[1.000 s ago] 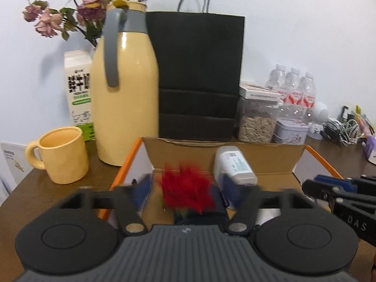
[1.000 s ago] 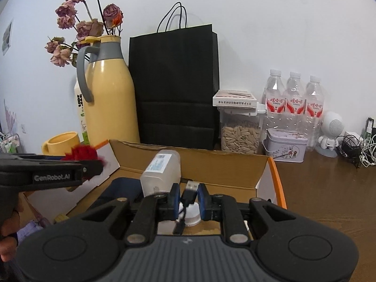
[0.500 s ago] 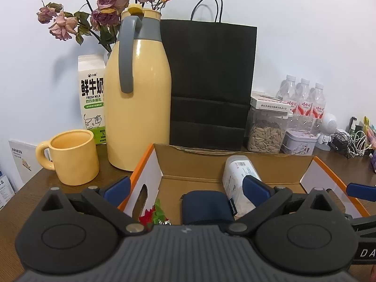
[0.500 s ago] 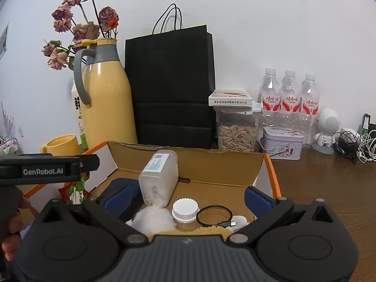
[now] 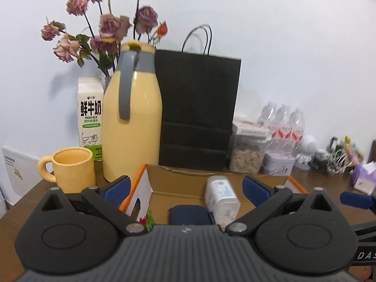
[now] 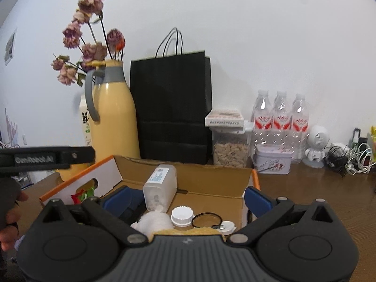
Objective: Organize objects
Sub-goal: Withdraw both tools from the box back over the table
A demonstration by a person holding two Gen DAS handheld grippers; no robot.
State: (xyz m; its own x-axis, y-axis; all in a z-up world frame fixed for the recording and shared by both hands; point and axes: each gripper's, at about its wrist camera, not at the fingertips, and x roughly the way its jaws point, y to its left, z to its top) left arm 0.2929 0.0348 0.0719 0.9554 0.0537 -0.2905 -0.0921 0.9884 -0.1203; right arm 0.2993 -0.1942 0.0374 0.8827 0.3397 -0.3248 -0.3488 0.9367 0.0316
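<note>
An open cardboard box (image 5: 178, 184) with orange edges sits on the brown table. Inside lie a clear plastic bottle (image 5: 221, 198) on its side, a dark blue pouch (image 5: 189, 215) and a red artificial flower (image 5: 146, 219) in the left corner. My left gripper (image 5: 185, 186) hangs open over the near side of the box, holding nothing. In the right wrist view, the box (image 6: 206, 181) also holds a white-capped jar (image 6: 182, 216), a coiled black cable (image 6: 206, 221) and white fluff (image 6: 152, 221). My right gripper (image 6: 188, 199) is wide open and empty above them. The left gripper (image 6: 77, 155) shows at the left.
Behind the box stand a yellow thermos jug (image 5: 132, 122), a black paper bag (image 5: 197, 117), a yellow mug (image 5: 72, 168), a milk carton (image 5: 90, 117) and dried roses (image 5: 105, 30). To the right are a seed jar (image 6: 231, 150), water bottles (image 6: 280, 117), a tin (image 6: 272, 159) and tangled cables (image 6: 347, 157).
The left gripper opened and dropped the red flower into the box's left corner. The right gripper opened and released the black cable into the box. Both pulled back and up.
</note>
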